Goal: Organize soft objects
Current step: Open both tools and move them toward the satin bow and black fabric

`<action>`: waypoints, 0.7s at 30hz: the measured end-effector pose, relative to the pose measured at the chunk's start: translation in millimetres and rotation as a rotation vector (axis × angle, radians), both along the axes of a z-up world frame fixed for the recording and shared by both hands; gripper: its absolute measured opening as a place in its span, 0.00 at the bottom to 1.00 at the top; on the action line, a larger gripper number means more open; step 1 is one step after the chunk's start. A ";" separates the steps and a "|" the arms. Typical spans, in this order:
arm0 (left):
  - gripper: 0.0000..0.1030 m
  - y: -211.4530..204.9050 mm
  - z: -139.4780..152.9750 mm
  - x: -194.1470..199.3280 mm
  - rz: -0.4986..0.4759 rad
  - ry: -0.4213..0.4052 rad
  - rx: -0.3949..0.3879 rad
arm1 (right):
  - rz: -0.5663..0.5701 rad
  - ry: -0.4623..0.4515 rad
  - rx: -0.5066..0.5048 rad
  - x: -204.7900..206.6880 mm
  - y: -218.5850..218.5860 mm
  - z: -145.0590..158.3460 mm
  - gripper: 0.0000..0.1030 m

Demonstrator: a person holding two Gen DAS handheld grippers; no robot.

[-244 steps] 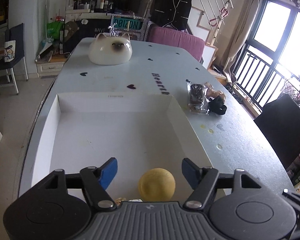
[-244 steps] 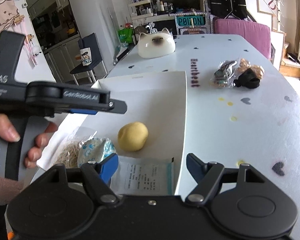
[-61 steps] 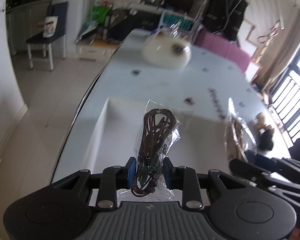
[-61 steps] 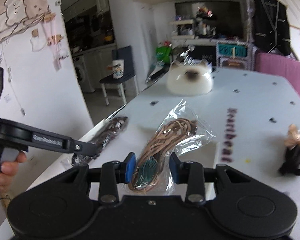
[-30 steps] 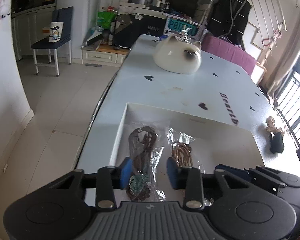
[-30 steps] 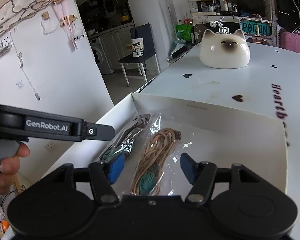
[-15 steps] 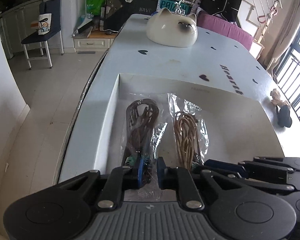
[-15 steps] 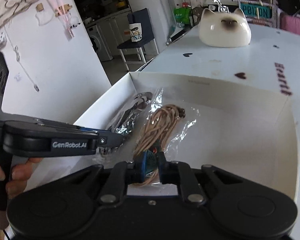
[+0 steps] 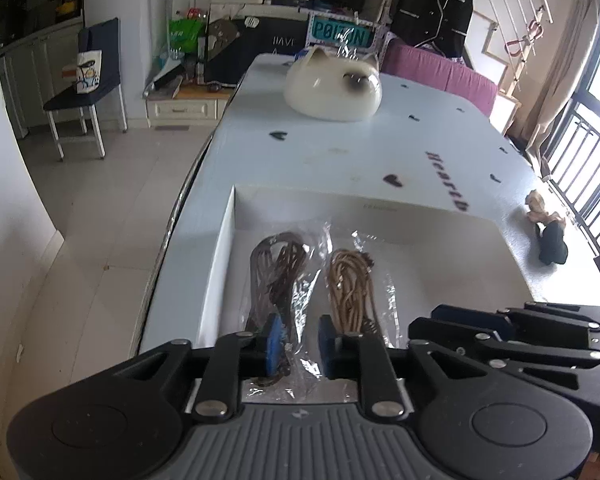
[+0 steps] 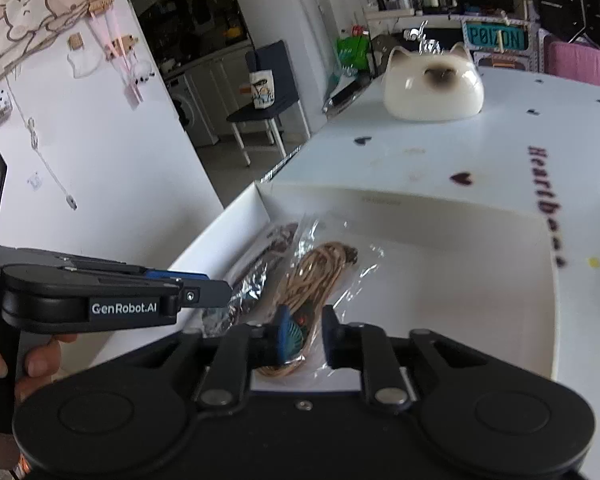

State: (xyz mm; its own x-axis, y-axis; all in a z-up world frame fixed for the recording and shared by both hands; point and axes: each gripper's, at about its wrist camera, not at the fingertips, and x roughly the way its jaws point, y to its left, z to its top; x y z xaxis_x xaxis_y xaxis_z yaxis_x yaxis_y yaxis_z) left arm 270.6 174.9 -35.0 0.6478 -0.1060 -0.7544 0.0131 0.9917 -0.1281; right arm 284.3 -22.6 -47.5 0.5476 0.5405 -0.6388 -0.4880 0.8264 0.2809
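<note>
Left wrist view: the left tool (image 9: 299,344) hangs low over the near end of a white shallow box (image 9: 420,216) on the pale tabletop (image 9: 340,152). Its blue pads are parted by a narrow gap, and the clear wrapper of the dark brown cord packet (image 9: 278,276) lies between and below them; whether the pads touch the wrapper cannot be told, but they are not pressed together. Just right of that packet, side by side in the box, lies the tan cord packet (image 9: 352,280). The right tool (image 9: 472,320) enters from the right, seen edge-on, so its opening is not readable here. Beyond the box, straight ahead of the tool, sits a cat-face cushion (image 9: 334,88). Far right of the tool, near the tabletop's edge, lie a black-and-beige bundle (image 9: 548,236) and a printed word.

Right wrist view: the right tool (image 10: 303,338) also shows a small gap between its pads, with the near end of the tan cord packet (image 10: 320,272) and its teal tag lying in that gap; the pads do not clamp it. To the left, the left tool (image 10: 220,294) appears from the side, its tip over the dark brown cord packet (image 10: 260,272), and the person's left hand (image 10: 28,360) wraps its handle, unseen from the other camera. The black-and-beige bundle falls outside this view. The white shallow box (image 10: 532,280) and the cat-face cushion (image 10: 432,88) lie ahead.
</note>
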 end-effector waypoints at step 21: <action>0.90 -15.1 43.6 -54.1 0.029 -0.137 0.035 | -0.127 -0.161 -0.044 -49.7 -56.2 56.5 0.66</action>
